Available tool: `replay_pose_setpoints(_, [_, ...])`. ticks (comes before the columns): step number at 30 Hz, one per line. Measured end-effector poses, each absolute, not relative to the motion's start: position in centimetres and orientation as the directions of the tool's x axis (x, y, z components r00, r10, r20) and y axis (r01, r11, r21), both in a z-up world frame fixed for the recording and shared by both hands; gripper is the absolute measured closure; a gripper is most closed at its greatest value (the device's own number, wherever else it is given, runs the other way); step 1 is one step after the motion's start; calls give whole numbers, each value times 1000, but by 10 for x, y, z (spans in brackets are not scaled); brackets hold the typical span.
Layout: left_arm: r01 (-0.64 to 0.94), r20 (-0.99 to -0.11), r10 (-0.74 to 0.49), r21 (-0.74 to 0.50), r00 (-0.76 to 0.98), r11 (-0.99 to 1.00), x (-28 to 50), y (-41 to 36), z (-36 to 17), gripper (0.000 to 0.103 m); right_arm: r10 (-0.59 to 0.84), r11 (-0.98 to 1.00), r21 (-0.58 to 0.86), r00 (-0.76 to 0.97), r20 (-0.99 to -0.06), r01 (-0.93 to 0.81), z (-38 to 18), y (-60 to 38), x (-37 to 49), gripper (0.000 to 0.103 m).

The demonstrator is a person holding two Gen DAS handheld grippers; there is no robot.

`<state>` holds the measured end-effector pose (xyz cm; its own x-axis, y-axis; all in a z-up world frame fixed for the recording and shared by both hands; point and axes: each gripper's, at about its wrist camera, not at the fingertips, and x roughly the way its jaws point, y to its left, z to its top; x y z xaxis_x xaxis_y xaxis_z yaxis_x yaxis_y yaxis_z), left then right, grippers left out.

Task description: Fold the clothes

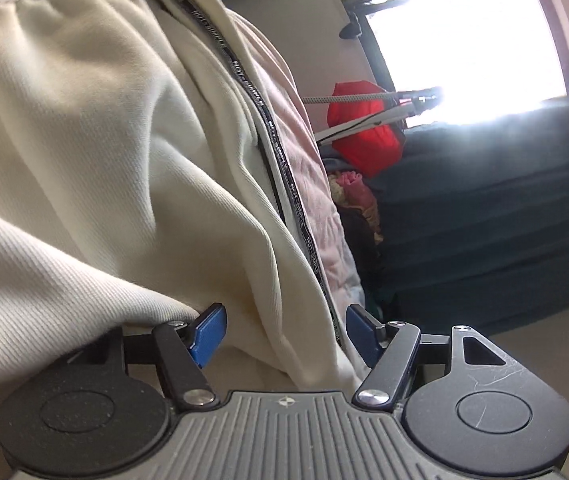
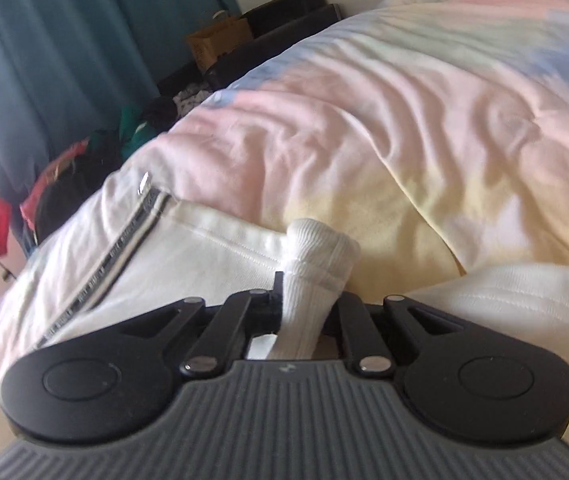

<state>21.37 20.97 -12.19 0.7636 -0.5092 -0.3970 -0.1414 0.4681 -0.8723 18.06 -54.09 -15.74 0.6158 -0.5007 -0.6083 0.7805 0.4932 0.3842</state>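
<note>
— Jaws first, left wrist view?

— Spread wide: the left gripper (image 1: 286, 330) is gaping, its blue pads (image 1: 208, 330) holding nothing, while cream trousers (image 1: 96, 152) are draping between and left of them, beside the side stripe (image 1: 272, 136).

— And the right wrist view?

— The right gripper (image 2: 308, 304) is pinching the ribbed cuff (image 2: 316, 256), right of that stripe (image 2: 124, 236), on the bedspread (image 2: 384, 100).

— Advice?

— I'd be closing left on the hem edge, keeping tension even.

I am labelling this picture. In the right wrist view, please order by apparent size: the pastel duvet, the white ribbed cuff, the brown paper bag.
1. Pastel duvet, largest.
2. White ribbed cuff, gripped by the right gripper.
3. Brown paper bag.
The cuff is much nearer, so its real size against the bag is unsure.
</note>
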Motion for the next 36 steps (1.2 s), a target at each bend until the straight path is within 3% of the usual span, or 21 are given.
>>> replay_pose_setpoints(3, [-91,-448,-469,-790,761,606,205,194,-104,30,-544,589,228,589,-598,775,-135,-510,182,72])
replay_pose_setpoints(4, [-70,-462,-454,-756,762,651,200,188,-97,25,-551,623,189,597,-583,759,-127,-497,177,58])
replay_pose_setpoints(5, [-39,-471,-451,-723,758,690,198,182,-91,22,-533,656,195,631,-563,729,-118,-484,170,36])
replay_pose_setpoints(6, [-5,-477,-454,-694,753,720,197,176,-85,17,-514,689,200,665,-542,696,-109,-472,162,23])
replay_pose_setpoints(7, [19,-482,-450,-666,752,746,192,170,-79,15,-490,722,210,701,-518,660,-100,-458,153,3])
replay_pose_setpoints(8, [43,-488,-445,-636,751,770,188,164,-73,15,-460,753,224,739,-492,618,-91,-443,141,0])
replay_pose_setpoints(12, [125,-504,-408,-503,761,855,175,136,-50,1,-342,864,187,817,-464,468,-65,-377,102,0])
replay_pose_setpoints(17, [257,-481,-411,-354,775,899,144,108,-14,1,-177,957,113,846,-502,267,-50,-314,74,0])
replay_pose_setpoints(21, [282,-470,-415,-329,778,901,121,102,-7,0,-158,980,33,863,-479,198,-45,-288,65,0])
replay_pose_setpoints(25, [260,-526,-406,-331,747,907,109,110,-20,0,-150,982,28,867,-476,185,-47,-287,65,0])
replay_pose_setpoints(36, [-261,-636,-226,-578,738,773,57,250,-44,0,-214,950,101,855,-473,294,-53,-320,60,0])
